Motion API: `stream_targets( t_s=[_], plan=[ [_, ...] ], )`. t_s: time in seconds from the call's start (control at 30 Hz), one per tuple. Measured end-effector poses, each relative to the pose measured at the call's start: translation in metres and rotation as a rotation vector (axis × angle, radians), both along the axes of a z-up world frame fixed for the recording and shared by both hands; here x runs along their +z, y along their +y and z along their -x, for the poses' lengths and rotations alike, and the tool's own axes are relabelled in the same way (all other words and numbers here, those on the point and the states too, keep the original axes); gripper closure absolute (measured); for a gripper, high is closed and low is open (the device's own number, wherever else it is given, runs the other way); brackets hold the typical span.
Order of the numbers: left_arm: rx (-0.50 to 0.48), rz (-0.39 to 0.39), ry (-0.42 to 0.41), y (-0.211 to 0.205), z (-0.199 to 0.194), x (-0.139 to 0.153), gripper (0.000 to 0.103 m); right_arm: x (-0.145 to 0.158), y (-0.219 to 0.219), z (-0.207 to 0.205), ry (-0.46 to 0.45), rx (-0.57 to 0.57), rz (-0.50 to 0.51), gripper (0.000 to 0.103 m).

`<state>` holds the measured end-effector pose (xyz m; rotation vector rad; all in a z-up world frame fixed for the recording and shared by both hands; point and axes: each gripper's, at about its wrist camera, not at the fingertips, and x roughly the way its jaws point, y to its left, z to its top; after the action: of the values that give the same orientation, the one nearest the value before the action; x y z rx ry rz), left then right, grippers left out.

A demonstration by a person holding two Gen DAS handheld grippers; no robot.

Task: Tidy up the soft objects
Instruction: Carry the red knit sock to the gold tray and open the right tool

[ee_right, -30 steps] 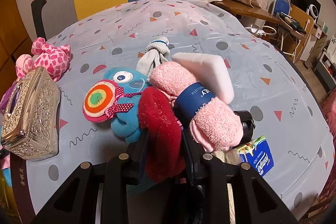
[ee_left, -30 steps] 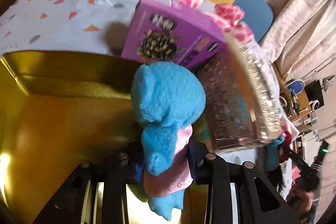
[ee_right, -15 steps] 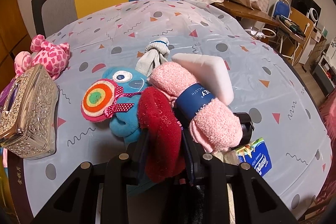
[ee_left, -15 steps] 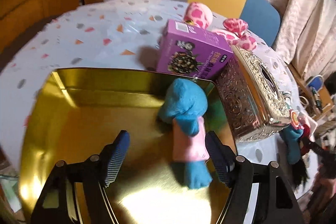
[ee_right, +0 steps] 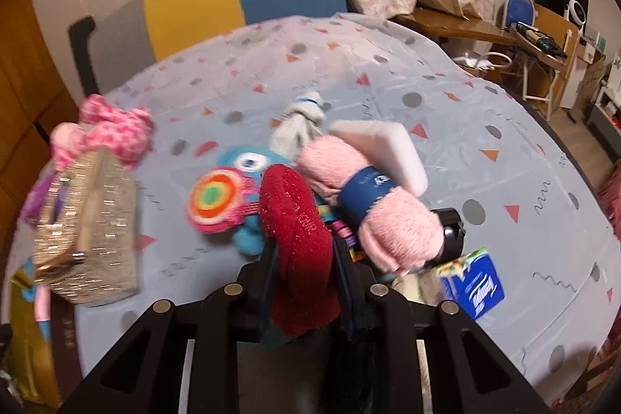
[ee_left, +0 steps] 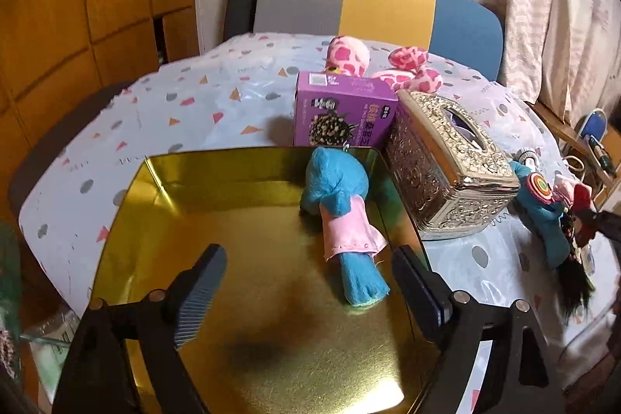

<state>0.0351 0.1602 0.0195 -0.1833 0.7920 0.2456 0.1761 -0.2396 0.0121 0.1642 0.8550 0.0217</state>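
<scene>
Gold tray (ee_left: 217, 181) holds blue plush (ee_left: 337, 196), dropped | left gripper (ee_left: 306, 282) jaws just spread wide, empty | right gripper (ee_right: 302, 258) pinching red sock (ee_right: 299, 235) | next, probably: carry sock across to tray

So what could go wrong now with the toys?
The right gripper pinches the red sock right against the pink roll and the blue plush, so lifting might drag those along. The left gripper stands open just over the blue doll in the gold tray; a careless move could nudge it.
</scene>
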Motion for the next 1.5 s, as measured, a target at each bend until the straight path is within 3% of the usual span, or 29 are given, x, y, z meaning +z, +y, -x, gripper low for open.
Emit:
stream_targets(
  t_s=[0.17, 0.37, 0.5, 0.7, 0.9, 1.1, 1.33, 1.5],
  plan=[
    [0.013, -0.003, -0.006, 0.001, 0.005, 0.001, 0.015, 0.025, 0.034, 0.036, -0.042, 0.115, -0.074, 0.077],
    [0.042, 0.016, -0.007, 0.011, 0.011, -0.002, 0.015, 0.040, 0.110, 0.073, -0.038, 0.361, -0.199, 0.077],
    [0.079, 0.032, -0.016, 0.026, 0.017, -0.002, 0.015, 0.040, 0.173, 0.089, 0.012, 0.520, -0.271, 0.077],
    [0.147, 0.048, -0.034, 0.054, 0.028, -0.001, 0.015, 0.016, 0.248, 0.096, 0.135, 0.633, -0.276, 0.076],
    [0.186, 0.077, -0.026, 0.072, 0.036, -0.009, 0.015, -0.014, 0.291, 0.090, 0.238, 0.631, -0.201, 0.072],
    [0.183, 0.089, -0.015, 0.075, 0.036, -0.015, 0.015, -0.031, 0.297, 0.088, 0.275, 0.625, -0.179, 0.063],
    [0.138, 0.064, -0.034, 0.061, 0.036, -0.009, 0.015, -0.005, 0.266, 0.096, 0.171, 0.597, -0.208, 0.057],
    [0.065, 0.017, -0.061, 0.038, 0.036, 0.004, 0.015, 0.013, 0.225, 0.095, 0.080, 0.487, -0.192, 0.057]
  ],
)
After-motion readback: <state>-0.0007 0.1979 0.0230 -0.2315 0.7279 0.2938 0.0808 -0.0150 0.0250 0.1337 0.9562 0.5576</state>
